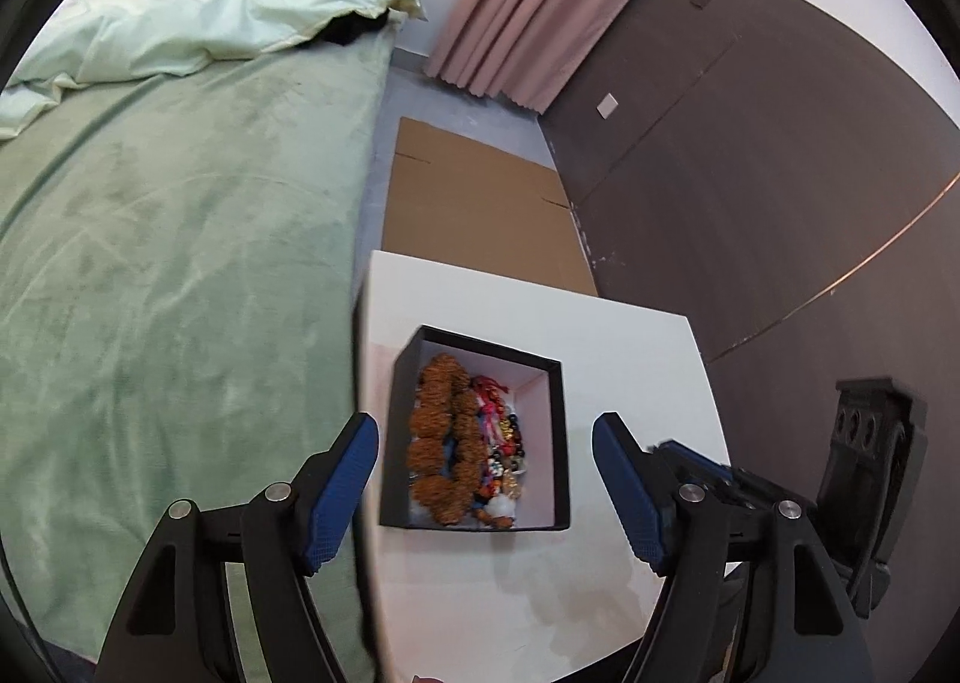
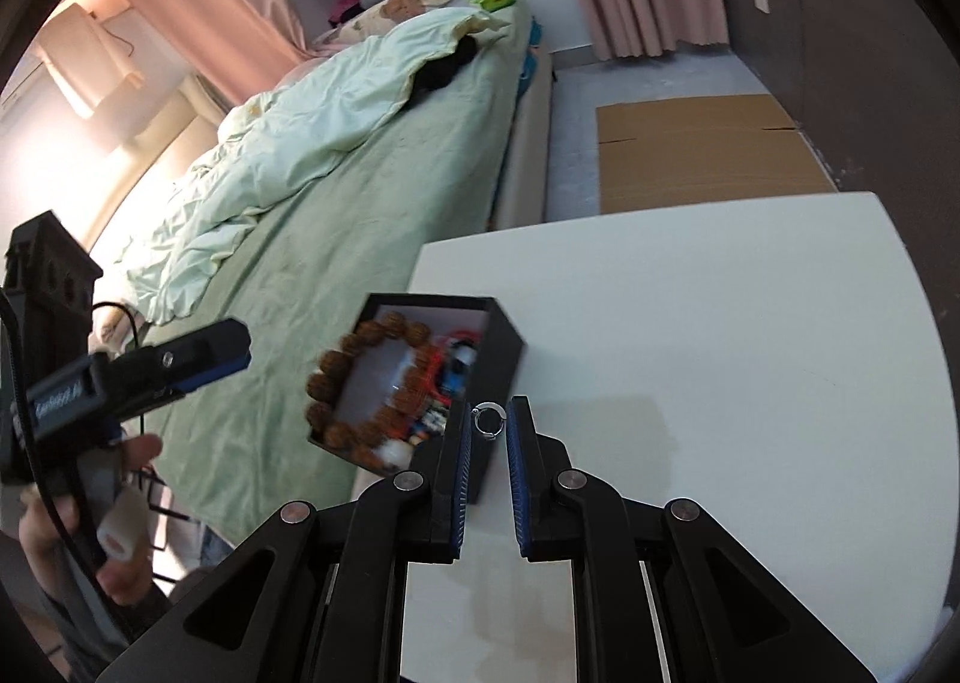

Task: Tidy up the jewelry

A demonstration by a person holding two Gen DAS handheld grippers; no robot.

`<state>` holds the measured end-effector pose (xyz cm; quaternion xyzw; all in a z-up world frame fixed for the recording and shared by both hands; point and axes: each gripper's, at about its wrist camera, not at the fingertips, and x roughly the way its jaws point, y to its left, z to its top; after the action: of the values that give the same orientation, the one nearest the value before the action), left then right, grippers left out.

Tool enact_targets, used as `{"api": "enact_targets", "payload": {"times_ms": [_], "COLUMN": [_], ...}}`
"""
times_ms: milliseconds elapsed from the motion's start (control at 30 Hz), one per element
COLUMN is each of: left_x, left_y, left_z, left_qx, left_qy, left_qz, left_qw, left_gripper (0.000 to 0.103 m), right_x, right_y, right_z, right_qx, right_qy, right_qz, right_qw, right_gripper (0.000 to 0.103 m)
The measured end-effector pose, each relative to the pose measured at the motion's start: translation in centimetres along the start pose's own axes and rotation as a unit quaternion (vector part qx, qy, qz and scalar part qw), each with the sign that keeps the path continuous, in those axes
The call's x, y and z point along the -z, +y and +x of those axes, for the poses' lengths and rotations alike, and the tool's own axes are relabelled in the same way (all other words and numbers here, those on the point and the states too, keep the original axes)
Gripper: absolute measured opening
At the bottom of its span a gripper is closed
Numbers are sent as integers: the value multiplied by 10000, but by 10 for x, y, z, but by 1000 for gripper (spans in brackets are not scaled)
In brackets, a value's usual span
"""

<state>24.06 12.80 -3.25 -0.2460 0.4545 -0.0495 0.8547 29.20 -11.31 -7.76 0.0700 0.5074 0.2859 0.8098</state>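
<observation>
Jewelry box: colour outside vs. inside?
The jewelry box is black outside with a white lining inside; clearest in the left wrist view.

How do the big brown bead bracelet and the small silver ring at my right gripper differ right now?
The bracelet of large knobbly brown beads lies inside the black open-top box; the small silver ring sits outside the box, between the right gripper fingertips. The bracelet is bulky, rough and matte; the ring is thin, smooth and shiny. The bracelet rests among other colourful jewelry; the ring is alone. Both are closed loops.
</observation>
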Motion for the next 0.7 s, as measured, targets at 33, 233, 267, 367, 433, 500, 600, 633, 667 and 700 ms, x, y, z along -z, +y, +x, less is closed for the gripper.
{"api": "enact_targets", "payload": {"times_ms": [33, 233, 267, 367, 433, 500, 600, 633, 667, 700], "left_x": [0, 1, 1, 1, 1, 2, 4, 5, 7, 8], "left_y": [3, 18, 19, 22, 21, 19, 16, 14, 10, 7], "left_z": [-3, -14, -15, -19, -21, -25, -31, -33, -35, -37], "left_qx": [-4, -21, -18, 19, 40, 82, 106, 120, 145, 150], "left_qy": [-13, -73, -92, -157, -198, -236, -309, -330, -372, -398], "left_qz": [-12, -120, -137, -154, -150, -151, -150, -140, -102, -67], "left_qw": [10000, 9999, 9999, 9998, 9997, 9996, 9994, 9993, 9991, 9991], "left_gripper": [75, 88, 89, 102, 103, 103, 103, 103, 103, 103], "right_x": [-3, -17, -19, -25, -24, -18, -6, -2, 4, 8], "right_y": [4, 26, 28, 30, 26, 21, 9, 6, 2, -1], "right_z": [3, 20, 20, 22, 20, 8, -3, -8, -15, -20], "right_qx": [-11, -225, -283, -313, -276, -175, -216, -187, -172, -176], "right_qy": [19, 86, 62, -5, -49, -269, -304, -346, -408, -452], "right_qz": [-8, -53, -40, 44, 184, 270, 512, 578, 644, 695], "right_qw": [10000, 9997, 9996, 9995, 9994, 9991, 9980, 9976, 9969, 9964], "right_gripper": [14, 14, 14, 34, 66, 69, 69, 69, 69, 70]}}
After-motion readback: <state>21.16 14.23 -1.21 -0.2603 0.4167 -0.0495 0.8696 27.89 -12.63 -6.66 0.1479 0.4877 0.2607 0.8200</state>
